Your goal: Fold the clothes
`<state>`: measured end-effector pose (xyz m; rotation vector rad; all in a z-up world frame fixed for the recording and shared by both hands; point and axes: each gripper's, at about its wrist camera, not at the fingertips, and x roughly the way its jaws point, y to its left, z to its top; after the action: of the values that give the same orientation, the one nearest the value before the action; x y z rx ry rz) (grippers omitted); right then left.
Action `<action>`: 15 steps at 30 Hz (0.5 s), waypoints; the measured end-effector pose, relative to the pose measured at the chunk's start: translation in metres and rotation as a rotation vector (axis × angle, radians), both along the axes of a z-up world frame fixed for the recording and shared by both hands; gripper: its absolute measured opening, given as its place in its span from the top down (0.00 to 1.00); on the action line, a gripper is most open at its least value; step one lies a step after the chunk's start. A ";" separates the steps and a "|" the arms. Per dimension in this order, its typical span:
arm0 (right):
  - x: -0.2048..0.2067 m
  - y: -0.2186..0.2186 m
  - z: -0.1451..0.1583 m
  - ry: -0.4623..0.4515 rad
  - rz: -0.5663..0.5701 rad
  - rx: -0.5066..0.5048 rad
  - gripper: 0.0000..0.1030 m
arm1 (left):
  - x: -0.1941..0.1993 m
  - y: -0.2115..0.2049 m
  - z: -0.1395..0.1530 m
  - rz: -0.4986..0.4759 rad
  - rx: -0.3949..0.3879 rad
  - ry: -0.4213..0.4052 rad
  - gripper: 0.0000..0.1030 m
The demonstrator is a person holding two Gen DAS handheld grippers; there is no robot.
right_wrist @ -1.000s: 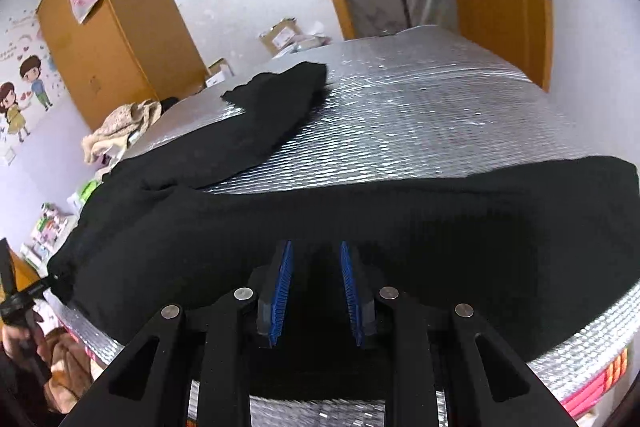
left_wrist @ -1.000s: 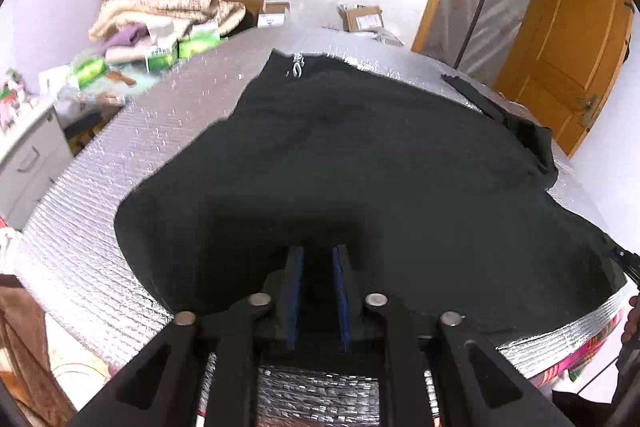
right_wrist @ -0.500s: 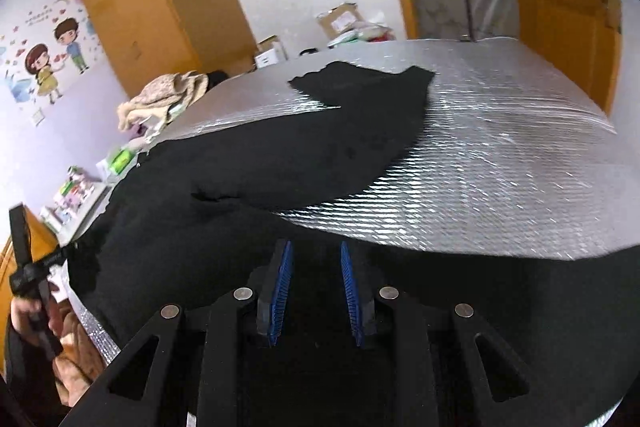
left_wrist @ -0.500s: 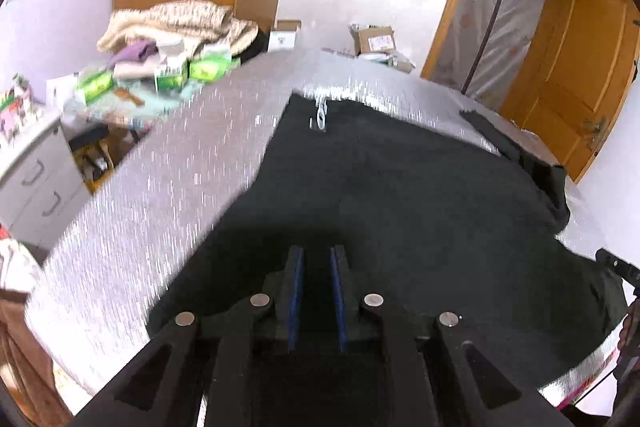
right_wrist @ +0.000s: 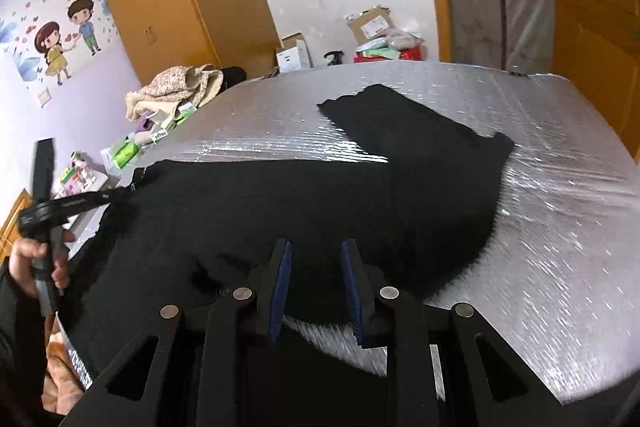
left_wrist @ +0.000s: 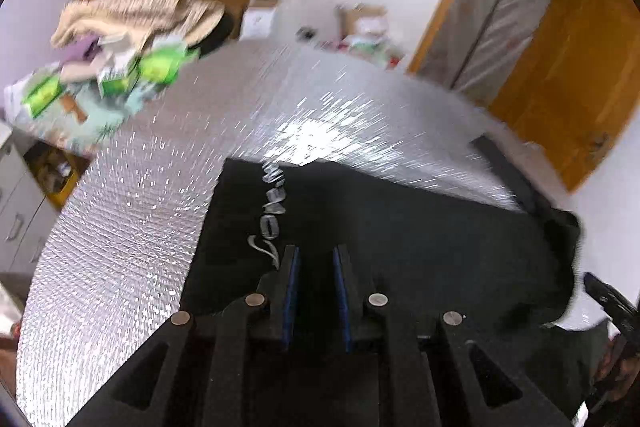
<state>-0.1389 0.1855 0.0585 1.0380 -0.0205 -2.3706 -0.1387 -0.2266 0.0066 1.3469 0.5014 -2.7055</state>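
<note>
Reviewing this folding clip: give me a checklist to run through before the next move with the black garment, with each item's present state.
1. Left gripper holds the black garment with white lettering: ok; the right wrist view shows its tips pinching the cloth's corner.
2. Right gripper holds the cloth: cannot tell; dark fabric hides the pads' contact.
3. Long black sleeve lies flat on the silver quilted table cover: ok.
4. Cloth smooth near the right gripper: not ok; it bunches there.
5. Left wrist view sharp: not ok; blurred.
</note>
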 end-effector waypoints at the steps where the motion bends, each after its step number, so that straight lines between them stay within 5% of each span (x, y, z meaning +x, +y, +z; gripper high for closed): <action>1: -0.005 -0.003 -0.005 -0.014 0.001 0.006 0.74 | -0.005 -0.002 -0.005 0.005 0.002 -0.010 0.83; 9: -0.036 -0.003 -0.038 -0.108 -0.062 0.020 0.74 | -0.036 -0.013 -0.013 0.025 -0.086 0.042 0.81; 15: -0.035 0.008 -0.024 -0.064 -0.074 -0.007 0.74 | -0.037 -0.016 -0.002 0.048 -0.132 0.043 0.81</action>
<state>-0.1740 0.1932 0.0340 1.1272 -0.0914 -2.4008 -0.1757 -0.2429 0.0049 1.2306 0.3473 -2.6807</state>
